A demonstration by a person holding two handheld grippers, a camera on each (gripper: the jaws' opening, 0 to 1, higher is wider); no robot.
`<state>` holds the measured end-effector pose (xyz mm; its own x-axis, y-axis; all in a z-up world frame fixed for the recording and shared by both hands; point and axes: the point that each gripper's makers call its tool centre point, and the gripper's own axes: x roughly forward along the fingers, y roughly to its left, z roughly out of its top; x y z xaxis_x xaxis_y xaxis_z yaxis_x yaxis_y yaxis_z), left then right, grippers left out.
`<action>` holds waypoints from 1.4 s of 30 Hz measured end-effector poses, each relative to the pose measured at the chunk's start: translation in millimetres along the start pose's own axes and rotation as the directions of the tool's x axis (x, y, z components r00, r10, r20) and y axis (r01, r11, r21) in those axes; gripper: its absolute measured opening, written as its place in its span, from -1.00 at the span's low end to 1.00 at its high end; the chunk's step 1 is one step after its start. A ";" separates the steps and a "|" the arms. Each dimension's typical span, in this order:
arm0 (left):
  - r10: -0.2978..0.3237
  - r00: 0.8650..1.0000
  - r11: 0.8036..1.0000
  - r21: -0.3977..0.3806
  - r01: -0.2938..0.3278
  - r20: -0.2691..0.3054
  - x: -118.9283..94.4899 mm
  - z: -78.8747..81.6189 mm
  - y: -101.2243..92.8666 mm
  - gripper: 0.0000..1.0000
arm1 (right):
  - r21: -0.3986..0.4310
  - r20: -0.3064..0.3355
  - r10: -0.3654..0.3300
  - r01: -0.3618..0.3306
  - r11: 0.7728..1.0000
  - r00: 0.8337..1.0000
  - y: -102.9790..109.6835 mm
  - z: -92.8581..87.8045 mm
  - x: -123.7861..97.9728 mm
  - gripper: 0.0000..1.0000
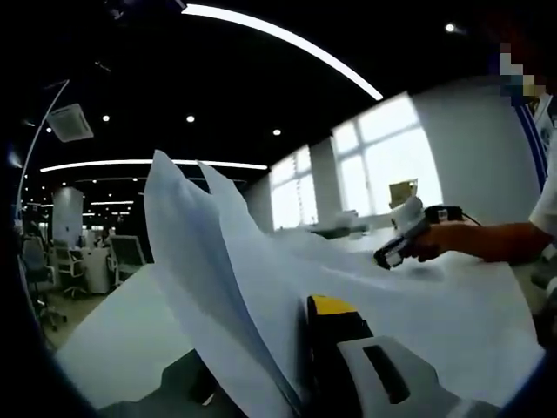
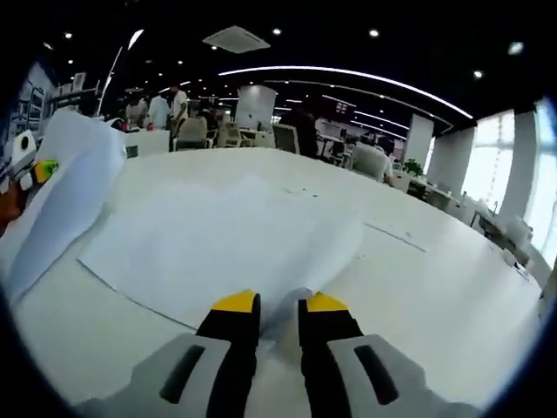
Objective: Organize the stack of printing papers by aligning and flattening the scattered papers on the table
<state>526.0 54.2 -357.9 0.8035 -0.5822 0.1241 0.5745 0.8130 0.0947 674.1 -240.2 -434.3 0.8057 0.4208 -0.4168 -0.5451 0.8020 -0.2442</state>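
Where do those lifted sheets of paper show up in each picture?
Left gripper view: the lifted sheets rise at centre-left, up from the bottom edge.
Right gripper view: the lifted sheets curl up at the far left.
Shared landmark: the white table beneath them.

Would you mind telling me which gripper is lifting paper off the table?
The left gripper: its sheets stand raised, while the right gripper pinches paper lying flat.
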 end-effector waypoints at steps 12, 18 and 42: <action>-0.001 1.000 1.000 0.000 0.001 -0.004 0.6 -0.6 -0.5 -0.75 | 0.155 0.021 0.008 -0.011 0.988 1.000 0.7 -0.9 0.7 -0.73; 0.001 1.000 1.000 -0.003 -0.001 -0.003 0.4 -0.5 0.0 -0.75 | 0.205 0.033 0.031 -0.037 0.978 0.999 -3.4 -1.7 0.8 -0.94; 0.017 1.000 1.000 -0.016 -0.017 0.005 -1.7 0.7 3.7 -0.75 | 0.340 0.169 -0.031 -0.029 0.940 0.985 -25.5 21.4 -20.9 -0.84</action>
<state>526.6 58.2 -357.1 0.8125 -0.5682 0.1304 0.5631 0.8228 0.0769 676.1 -260.3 -400.7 0.8496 0.4617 -0.2549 -0.4574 0.8857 0.0798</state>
